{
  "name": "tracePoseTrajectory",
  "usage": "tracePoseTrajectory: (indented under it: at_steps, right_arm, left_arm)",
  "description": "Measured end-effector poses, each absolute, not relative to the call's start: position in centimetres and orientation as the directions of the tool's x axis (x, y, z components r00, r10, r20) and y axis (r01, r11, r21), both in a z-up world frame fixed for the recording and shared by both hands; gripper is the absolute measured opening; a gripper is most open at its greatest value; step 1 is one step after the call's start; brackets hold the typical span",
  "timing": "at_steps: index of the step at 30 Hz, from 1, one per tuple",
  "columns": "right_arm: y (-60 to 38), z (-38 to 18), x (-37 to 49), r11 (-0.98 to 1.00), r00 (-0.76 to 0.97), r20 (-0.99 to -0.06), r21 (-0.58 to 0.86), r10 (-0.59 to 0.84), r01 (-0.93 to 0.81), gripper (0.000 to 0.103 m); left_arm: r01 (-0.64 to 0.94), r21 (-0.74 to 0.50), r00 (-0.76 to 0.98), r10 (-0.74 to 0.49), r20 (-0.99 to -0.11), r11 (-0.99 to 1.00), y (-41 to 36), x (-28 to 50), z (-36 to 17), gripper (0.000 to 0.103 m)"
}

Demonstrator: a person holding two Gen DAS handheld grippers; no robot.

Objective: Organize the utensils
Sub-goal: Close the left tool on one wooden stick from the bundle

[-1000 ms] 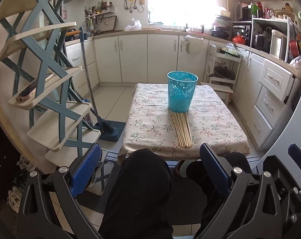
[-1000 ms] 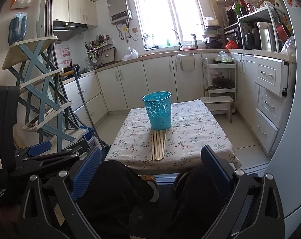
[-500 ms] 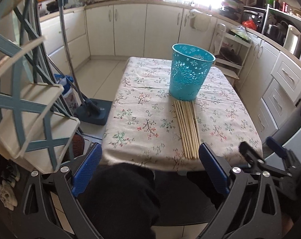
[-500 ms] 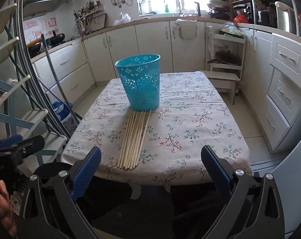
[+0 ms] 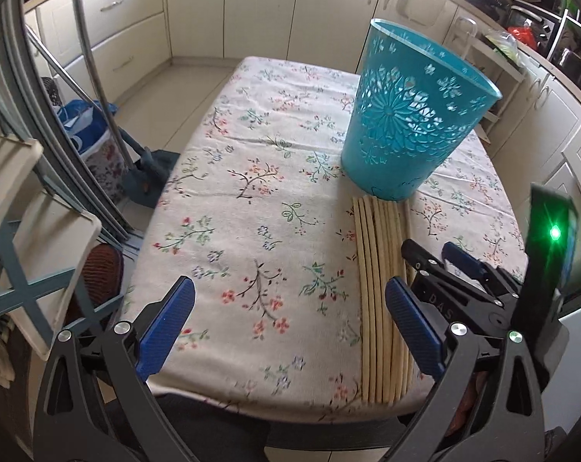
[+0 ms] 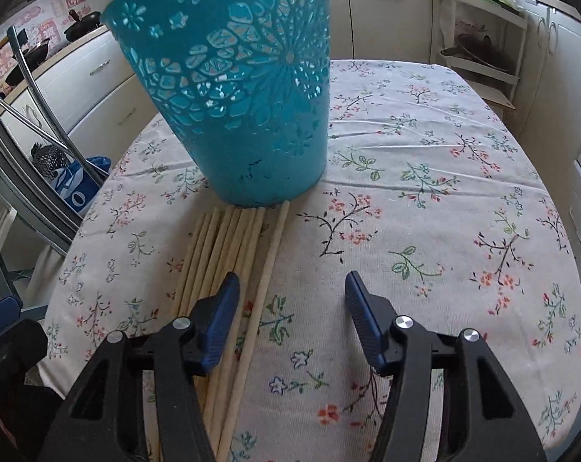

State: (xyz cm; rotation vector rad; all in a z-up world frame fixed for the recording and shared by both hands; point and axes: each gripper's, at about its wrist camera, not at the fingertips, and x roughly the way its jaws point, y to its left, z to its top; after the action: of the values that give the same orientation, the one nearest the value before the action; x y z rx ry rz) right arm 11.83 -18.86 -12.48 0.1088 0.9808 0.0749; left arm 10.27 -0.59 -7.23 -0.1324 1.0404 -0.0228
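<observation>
Several long wooden sticks (image 5: 379,292) lie side by side on the flowered tablecloth (image 5: 251,192), their far ends against an upright teal openwork basket (image 5: 413,115). My left gripper (image 5: 290,319) is open and empty over the table's near edge, left of the sticks. My right gripper (image 6: 290,319) is open and empty, low over the sticks (image 6: 228,254); its left finger is above the bundle, and one stick (image 6: 269,265) lies slightly apart between the fingers. The basket (image 6: 232,88) stands just beyond. The right gripper also shows in the left wrist view (image 5: 436,261).
The small table (image 6: 463,192) stands in a kitchen. A folding step rack (image 5: 32,200) and metal poles stand to its left, with a blue bag (image 5: 86,123) on the floor. Cabinets line the back and right; a shelf unit (image 6: 483,38) is at the far right.
Both grippers have moved forward and down towards the table. The right gripper now hovers over the sticks near the basket. The sticks and basket have not moved.
</observation>
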Motion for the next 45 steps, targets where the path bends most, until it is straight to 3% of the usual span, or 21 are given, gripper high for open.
tracePoseTrajectory:
  at_steps: [3, 7, 15, 20, 29, 31, 32, 37, 41, 45]
  right_arm:
    - [-19.4, -12.5, 12.1, 0.992, 0.562, -0.82, 0.124, 0.113, -0.018, 0.056]
    - [-19.6, -12.6, 12.2, 0.997, 0.577, -0.813, 0.07, 0.079, -0.039, 0.047]
    - [-18.7, -12.7, 12.5, 0.994, 0.579, -0.812, 0.008, 0.068, -0.106, 0.043]
    - [-19.3, -12.6, 12.4, 0.989, 0.547, -0.83, 0.033, 0.107, -0.143, 0.027]
    - [-20.5, -12.5, 13.6, 0.982, 0.512, -0.846, 0.062, 0.147, -0.179, 0.03]
    - [-20.6, -12.4, 13.7, 0.978, 0.503, -0.849, 0.069, 0.162, -0.198, 0.027]
    - [-20.6, -12.3, 13.8, 0.976, 0.501, -0.849, 0.075, 0.169, -0.202, 0.021]
    - [-21.9, -12.4, 14.1, 0.968, 0.486, -0.841, 0.168, 0.239, -0.184, 0.015]
    - [-21.6, -12.3, 13.9, 0.972, 0.495, -0.839, 0.159, 0.226, -0.174, 0.015]
    - [-20.7, -12.2, 13.8, 0.974, 0.51, -0.838, 0.105, 0.194, -0.199, 0.014]
  left_arm:
    - [-0.037, -0.107, 0.477, -0.077, -0.876, 0.994, -1.3, 11.7, -8.3, 0.095]
    - [-0.041, -0.086, 0.435, -0.059, -0.899, 0.996, -2.4, 14.0, -10.0, 0.095]
    - [-0.052, -0.014, 0.406, 0.008, -0.914, 0.999, -3.9, 16.4, -11.9, 0.095]
    - [-0.057, -0.006, 0.396, 0.017, -0.918, 0.998, -4.0, 17.5, -12.7, 0.095]
    - [-0.014, 0.076, 0.411, 0.075, -0.909, 0.997, -5.1, 18.1, -12.8, 0.095]
    - [0.0, 0.079, 0.421, 0.072, -0.904, 0.997, -5.4, 18.3, -12.7, 0.087]
    - [0.007, 0.077, 0.426, 0.066, -0.902, 0.997, -5.5, 18.4, -12.6, 0.084]
    - [0.093, 0.034, 0.454, -0.012, -0.891, 0.995, -6.7, 18.4, -12.2, 0.036]
    - [0.146, -0.001, 0.453, -0.068, -0.889, 0.989, -7.4, 18.2, -12.1, 0.008]
    - [0.138, -0.128, 0.402, -0.174, -0.899, 0.982, -5.9, 18.0, -11.9, 0.004]
